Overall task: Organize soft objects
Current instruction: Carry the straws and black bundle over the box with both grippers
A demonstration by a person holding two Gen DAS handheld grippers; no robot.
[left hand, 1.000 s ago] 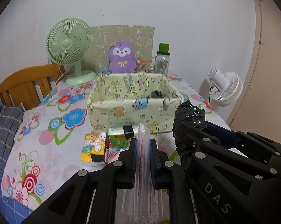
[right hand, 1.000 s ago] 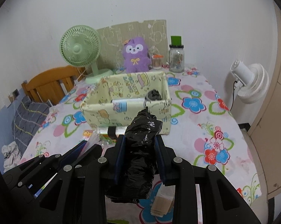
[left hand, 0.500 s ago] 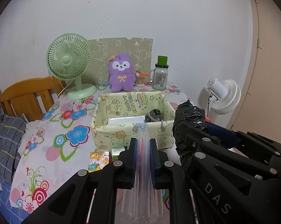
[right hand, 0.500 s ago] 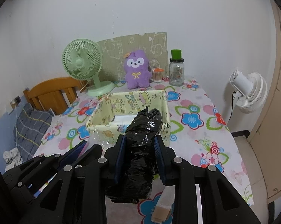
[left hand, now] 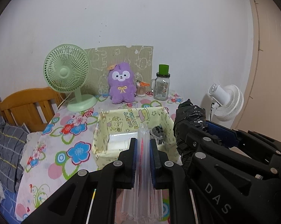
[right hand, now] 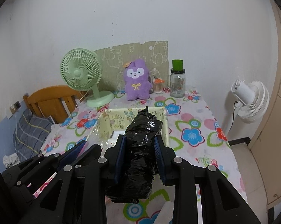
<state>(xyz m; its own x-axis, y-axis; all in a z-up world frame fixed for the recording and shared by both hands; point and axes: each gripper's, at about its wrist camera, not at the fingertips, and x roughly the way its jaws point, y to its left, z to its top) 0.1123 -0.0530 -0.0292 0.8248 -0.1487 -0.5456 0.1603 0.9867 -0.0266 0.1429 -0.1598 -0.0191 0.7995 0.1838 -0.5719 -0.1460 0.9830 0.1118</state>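
Note:
My left gripper (left hand: 142,150) is shut on a stack of clear plastic bags (left hand: 143,186), held up above the near edge of the yellow cartoon-print fabric box (left hand: 101,130). My right gripper (right hand: 139,149) is shut on a black plastic bag roll (right hand: 140,149), also raised over the box (right hand: 103,123); the roll shows at the right of the left wrist view (left hand: 189,115). Inside the box lie a clear flat pack (left hand: 120,140) and a small dark object (left hand: 157,130).
On the flowered tablecloth (right hand: 192,136) at the back stand a green desk fan (right hand: 80,74), a purple plush (right hand: 137,80), a glass jar with a green lid (right hand: 177,82) and a small toothpick jar (right hand: 157,85). A wooden chair (right hand: 50,102) is left, a white fan (right hand: 250,99) right.
Both grippers have risen with their loads. The table and box sit lower in both views, and the small packs in front of the box have dropped out of sight.

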